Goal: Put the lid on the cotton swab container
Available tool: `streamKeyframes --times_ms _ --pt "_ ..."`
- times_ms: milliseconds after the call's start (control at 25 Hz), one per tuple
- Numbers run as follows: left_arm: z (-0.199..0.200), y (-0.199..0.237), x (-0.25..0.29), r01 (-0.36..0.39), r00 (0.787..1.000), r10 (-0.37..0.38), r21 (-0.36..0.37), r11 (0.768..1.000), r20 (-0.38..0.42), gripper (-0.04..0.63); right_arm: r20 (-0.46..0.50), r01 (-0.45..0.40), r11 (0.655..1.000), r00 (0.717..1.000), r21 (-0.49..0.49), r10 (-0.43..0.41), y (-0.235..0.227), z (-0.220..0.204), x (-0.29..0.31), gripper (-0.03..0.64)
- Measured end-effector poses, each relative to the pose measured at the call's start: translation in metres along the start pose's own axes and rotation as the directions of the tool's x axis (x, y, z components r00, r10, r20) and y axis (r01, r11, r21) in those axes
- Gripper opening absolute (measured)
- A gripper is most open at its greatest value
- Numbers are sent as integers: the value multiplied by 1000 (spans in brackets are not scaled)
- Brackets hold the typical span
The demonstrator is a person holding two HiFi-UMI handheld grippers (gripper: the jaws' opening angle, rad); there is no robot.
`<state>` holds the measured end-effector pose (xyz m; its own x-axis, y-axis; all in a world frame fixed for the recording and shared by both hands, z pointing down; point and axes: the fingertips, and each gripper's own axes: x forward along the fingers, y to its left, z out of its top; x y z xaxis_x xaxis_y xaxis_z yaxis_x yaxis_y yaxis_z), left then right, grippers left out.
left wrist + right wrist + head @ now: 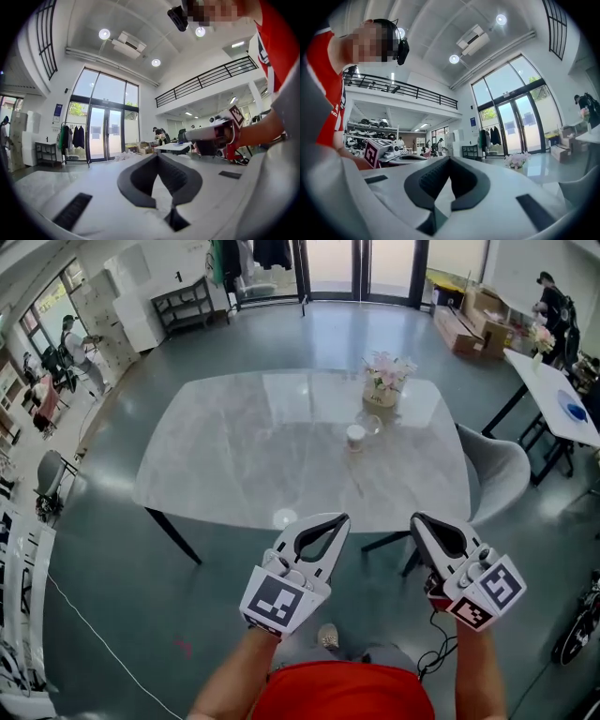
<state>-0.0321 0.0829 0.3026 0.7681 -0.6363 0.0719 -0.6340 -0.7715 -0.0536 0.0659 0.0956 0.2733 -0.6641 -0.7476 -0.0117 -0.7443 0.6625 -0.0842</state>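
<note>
On the grey marble table [234, 456], right of its middle, stands a small white round cotton swab container [355, 436]. A clear round piece [370, 424], possibly its lid, lies touching it on the far side. My left gripper [342, 518] and right gripper [418, 518] hover side by side at the table's near edge, well short of the container, both shut and empty. The left gripper view shows shut jaws [158, 156] against the room, and the right gripper view shows the same [449, 159].
A pot of pink flowers [385, 381] stands just behind the container and shows small in the right gripper view [515, 160]. A grey chair [497, 474] sits at the table's right side. People and a white table [553, 399] are far off.
</note>
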Motion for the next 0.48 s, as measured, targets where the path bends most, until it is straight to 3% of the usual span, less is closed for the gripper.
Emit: streamKeyframes --times_ms 160,480 --pt "-12 32 28 23 1000 -23 79 997 -8 21 -35 10 1000 999 -2 -10 -28 -7 27 -6" --pt "-50 84 90 35 996 -26 107 994 -82 21 -107 -3 999 994 -32 -1 -96 -37 84 -6"
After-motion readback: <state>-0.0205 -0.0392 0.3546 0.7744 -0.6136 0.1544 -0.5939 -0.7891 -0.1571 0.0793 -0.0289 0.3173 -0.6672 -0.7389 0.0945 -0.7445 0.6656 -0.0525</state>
